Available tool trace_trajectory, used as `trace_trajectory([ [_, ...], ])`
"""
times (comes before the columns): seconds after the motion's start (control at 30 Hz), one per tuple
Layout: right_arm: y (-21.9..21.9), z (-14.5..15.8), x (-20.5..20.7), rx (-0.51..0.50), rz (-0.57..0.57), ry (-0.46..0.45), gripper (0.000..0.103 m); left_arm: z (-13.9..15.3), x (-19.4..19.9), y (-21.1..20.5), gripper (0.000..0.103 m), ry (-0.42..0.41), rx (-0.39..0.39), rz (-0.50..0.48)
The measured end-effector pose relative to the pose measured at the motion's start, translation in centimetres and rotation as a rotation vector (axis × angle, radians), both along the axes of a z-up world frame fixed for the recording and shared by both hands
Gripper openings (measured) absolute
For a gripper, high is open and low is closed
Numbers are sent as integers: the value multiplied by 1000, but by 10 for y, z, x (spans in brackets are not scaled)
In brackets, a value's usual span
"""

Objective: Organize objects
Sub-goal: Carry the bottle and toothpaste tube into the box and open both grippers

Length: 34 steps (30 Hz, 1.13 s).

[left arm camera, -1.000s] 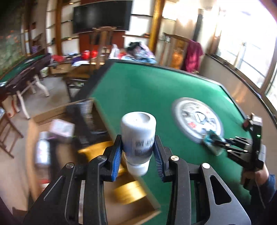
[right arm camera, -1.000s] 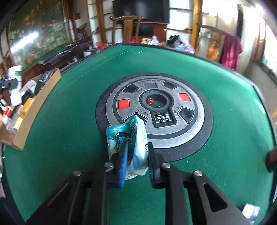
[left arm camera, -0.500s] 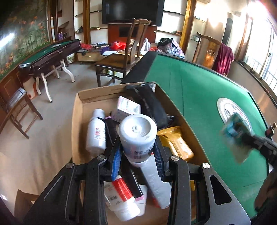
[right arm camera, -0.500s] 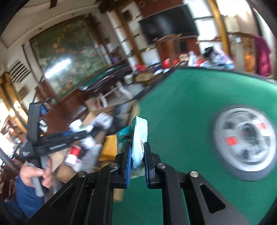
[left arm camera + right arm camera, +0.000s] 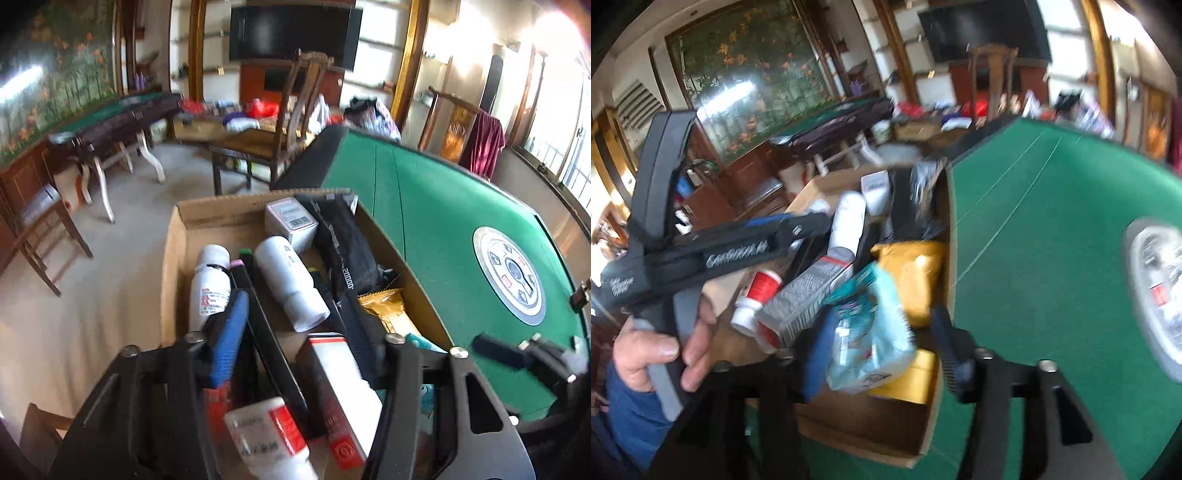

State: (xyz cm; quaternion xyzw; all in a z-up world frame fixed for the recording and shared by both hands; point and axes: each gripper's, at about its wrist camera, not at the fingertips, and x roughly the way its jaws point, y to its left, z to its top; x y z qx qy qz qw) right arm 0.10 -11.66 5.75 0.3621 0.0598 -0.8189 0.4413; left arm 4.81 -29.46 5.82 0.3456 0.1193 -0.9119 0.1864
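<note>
A cardboard box (image 5: 221, 210) stands against the left edge of the green table (image 5: 443, 206), full of bottles, cartons and packets. My left gripper (image 5: 295, 343) hangs over it, its jaws opening with nothing between them. The white bottle (image 5: 291, 284) lies loose in the box just beyond the fingers. Over the box's near end (image 5: 868, 435), my right gripper (image 5: 882, 347) has its jaws opening. The teal packet (image 5: 871, 332) sits loose between them, leaning toward the left pad, above a yellow packet (image 5: 912, 280). A hand (image 5: 646, 350) holds the left gripper.
The box also holds a red-labelled white bottle (image 5: 210, 284), a small white carton (image 5: 291, 218), a black pouch (image 5: 347, 251) and a red-and-white carton (image 5: 332, 387). A round console (image 5: 509, 273) sits mid-table. A wooden chair (image 5: 273, 140) stands past the box.
Both grippers came from the table to over the box and opened. The white bottle left the left jaws and lies in the box. The teal packet is no longer pinched.
</note>
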Motion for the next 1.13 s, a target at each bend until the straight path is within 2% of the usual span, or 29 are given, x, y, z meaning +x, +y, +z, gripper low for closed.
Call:
trace_trajectory([
  [0.03, 2, 4, 4, -6, 1, 23, 71, 4, 6, 6, 58, 28, -29, 11],
  [0.1, 8, 14, 15, -27, -11, 86, 74, 9, 15, 15, 64, 56, -87, 35],
  [0.13, 9, 18, 20, -33, -11, 109, 80, 12, 19, 19, 70, 73, -110, 40],
  [0.17, 11, 21, 25, -40, -12, 131, 80, 15, 26, 27, 75, 92, -144, 53],
  [0.23, 17, 29, 34, -73, -35, 169, 80, 19, 33, 34, 79, 105, -189, 83],
  [0.3, 25, 32, 39, -113, -54, 176, 80, 23, 43, 41, 79, 110, -247, 127],
  [0.47, 37, 26, 47, -142, -65, 160, 80, 25, 63, 38, 79, 77, -214, 161],
  [0.53, 34, 24, 52, -130, -50, 170, 80, 23, 68, 37, 79, 42, -232, 203],
  [0.63, 30, 17, 62, -112, -19, 185, 80, 20, 72, 39, 79, 2, -271, 198],
  [0.8, 23, 16, 75, -96, 5, 219, 80, 11, 77, 45, 79, -6, -313, 222],
  [0.9, 22, 14, 76, -95, 7, 212, 80, 6, 78, 41, 79, -11, -321, 262],
  [1.0, 22, 13, 74, -89, 0, 204, 80, 5, 82, 40, 79, 11, -286, 250],
  [1.13, 23, 11, 71, -78, -9, 200, 80, 5, 86, 46, 79, 31, -313, 250],
])
